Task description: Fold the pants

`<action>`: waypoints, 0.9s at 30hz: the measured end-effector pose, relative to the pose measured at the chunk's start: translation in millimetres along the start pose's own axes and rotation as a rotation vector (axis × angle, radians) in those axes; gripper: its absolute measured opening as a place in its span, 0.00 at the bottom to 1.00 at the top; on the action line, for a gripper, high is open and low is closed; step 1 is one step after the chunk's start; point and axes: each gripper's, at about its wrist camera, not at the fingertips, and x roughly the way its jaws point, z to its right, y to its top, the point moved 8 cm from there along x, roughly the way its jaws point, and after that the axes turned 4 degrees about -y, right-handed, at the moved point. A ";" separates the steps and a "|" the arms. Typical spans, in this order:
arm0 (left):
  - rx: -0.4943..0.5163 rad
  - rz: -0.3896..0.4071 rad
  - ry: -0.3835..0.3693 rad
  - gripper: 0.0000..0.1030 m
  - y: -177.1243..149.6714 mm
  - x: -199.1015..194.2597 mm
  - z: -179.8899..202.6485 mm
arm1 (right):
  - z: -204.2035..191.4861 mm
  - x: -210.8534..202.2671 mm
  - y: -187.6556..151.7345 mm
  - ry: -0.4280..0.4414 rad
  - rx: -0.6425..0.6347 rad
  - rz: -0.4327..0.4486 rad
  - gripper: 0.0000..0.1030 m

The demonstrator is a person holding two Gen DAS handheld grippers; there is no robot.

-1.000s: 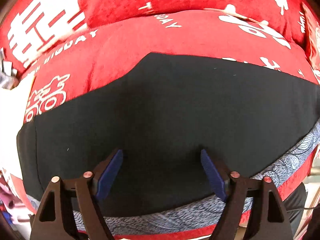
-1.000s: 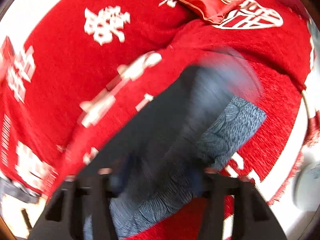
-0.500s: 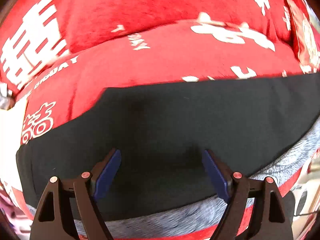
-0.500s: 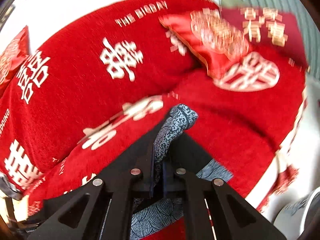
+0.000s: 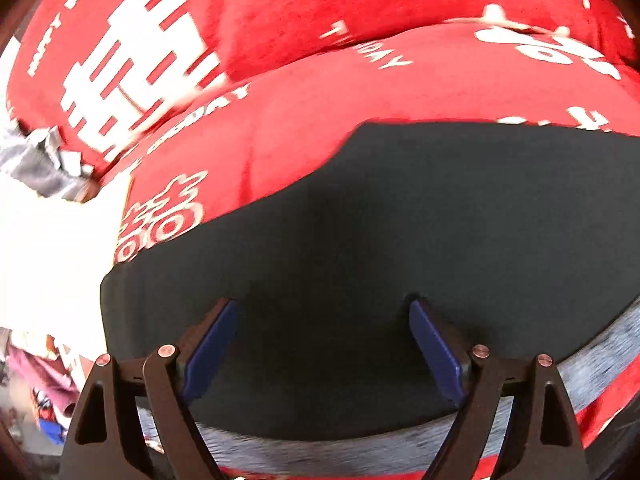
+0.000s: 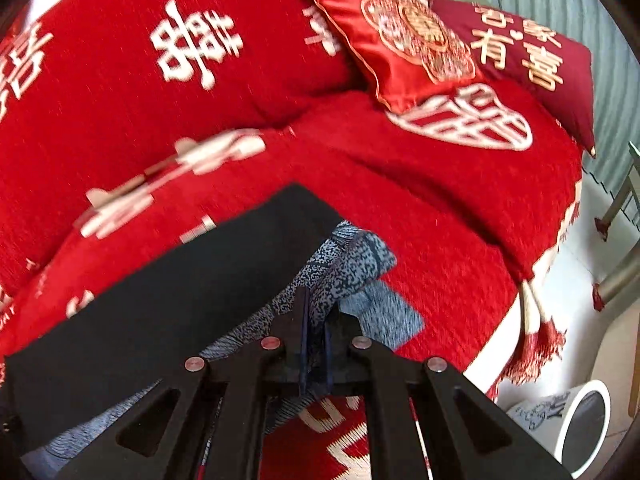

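Red-covered sofa (image 6: 440, 200) — white floor (image 6: 576, 280)

Pants (image 5: 360, 240) matt black cloth, lining speckled grey; sofa cover (image 6: 440, 200) nubbly red fabric; cushion (image 6: 384, 40) glossy satin.
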 end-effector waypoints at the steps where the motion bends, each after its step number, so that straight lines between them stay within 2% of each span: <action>1: -0.012 -0.007 -0.010 0.87 -3.2 1.5 -7.2 | 3.2 1.7 -3.0 -0.003 0.010 -0.023 0.08; 2: -0.027 -0.016 -0.010 0.86 -5.9 2.3 -13.7 | 7.6 0.4 -3.8 -0.008 0.030 -0.034 0.16; 3: -0.051 -0.028 0.003 0.86 -8.1 2.7 -21.8 | 16.2 -6.1 -2.0 -0.035 0.064 -0.028 0.31; 5: -0.104 -0.038 -0.021 0.86 -10.7 2.0 -28.5 | 35.8 -30.8 8.1 -0.126 0.122 0.045 0.49; 7: -0.153 -0.048 -0.102 0.86 -7.7 1.5 -23.4 | 33.7 -59.4 20.0 -0.122 0.123 0.134 0.54; 9: -0.152 -0.034 -0.131 0.86 2.0 -1.7 -5.0 | -1.0 -74.9 24.7 -0.044 0.033 0.148 0.62; 11: -0.114 -0.010 -0.147 0.86 10.6 -6.7 19.0 | -50.5 -79.3 18.7 0.033 -0.110 0.119 0.67; 14: -0.063 0.006 -0.174 0.86 16.4 -11.5 50.9 | -148.5 -80.1 -14.4 0.147 -0.379 0.057 0.68; 15: -0.069 0.000 -0.175 0.86 15.4 -10.5 54.6 | -182.4 -77.7 -32.1 0.183 -0.460 0.026 0.69; 17: -0.087 -0.004 -0.168 0.86 13.1 -6.8 51.1 | -223.0 -72.1 -55.5 0.212 -0.556 -0.010 0.69; 19: -0.095 -0.011 -0.109 0.86 10.7 2.5 36.2 | -260.2 -66.3 -76.1 0.226 -0.645 -0.010 0.69; 21: -0.143 -0.034 -0.102 0.96 8.4 10.2 19.3 | -278.9 -53.7 -85.8 0.220 -0.702 -0.035 0.69; 23: -0.191 -0.062 -0.101 0.96 6.0 16.0 1.1 | -280.2 -40.5 -86.8 0.204 -0.716 -0.049 0.69; 25: -0.226 -0.074 -0.112 0.96 4.1 20.6 -12.4 | -257.5 -28.9 -69.0 0.174 -0.640 -0.042 0.74; 27: -0.239 -0.074 -0.128 0.97 1.5 24.0 -18.8 | -212.6 -13.2 -42.7 0.069 -0.532 -0.037 0.77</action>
